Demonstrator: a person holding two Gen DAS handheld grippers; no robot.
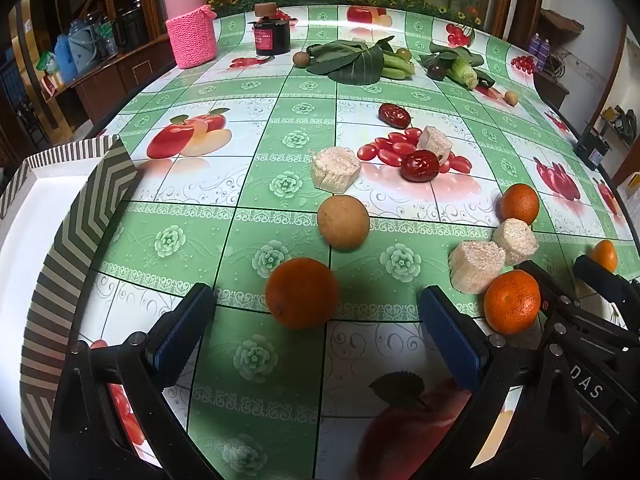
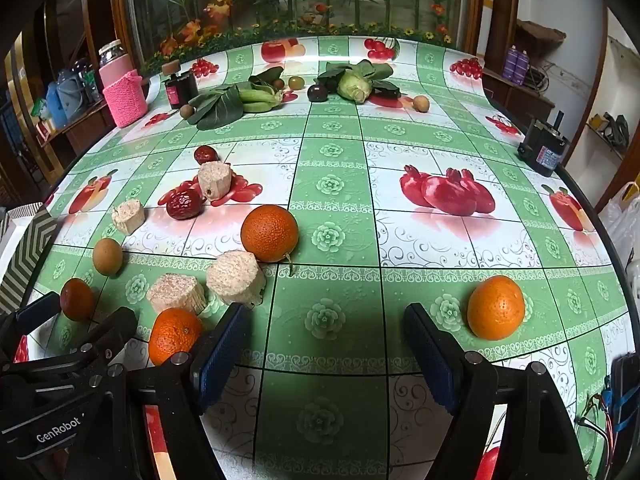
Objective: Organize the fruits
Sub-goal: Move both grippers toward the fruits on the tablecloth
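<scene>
My left gripper (image 1: 318, 312) is open and empty, low over the table, with an orange (image 1: 302, 293) just ahead between its fingers. A brown round fruit (image 1: 343, 222) lies beyond it. Two red dates (image 1: 420, 165) (image 1: 394, 115) and pale cut chunks (image 1: 335, 170) lie farther out. My right gripper (image 2: 326, 332) is open and empty. An orange (image 2: 495, 307) sits right of it, another orange (image 2: 269, 233) ahead, and a third (image 2: 175, 335) by its left finger. The striped box (image 1: 60, 216) stands at the left.
Leafy greens (image 1: 352, 60), a corn cob (image 1: 464, 72), a pink knit-covered bottle (image 1: 190, 24) and a dark jar (image 1: 272, 34) stand at the table's far side. A small black device (image 2: 542, 152) sits at the right edge. The left gripper's body shows in the right wrist view (image 2: 60, 360).
</scene>
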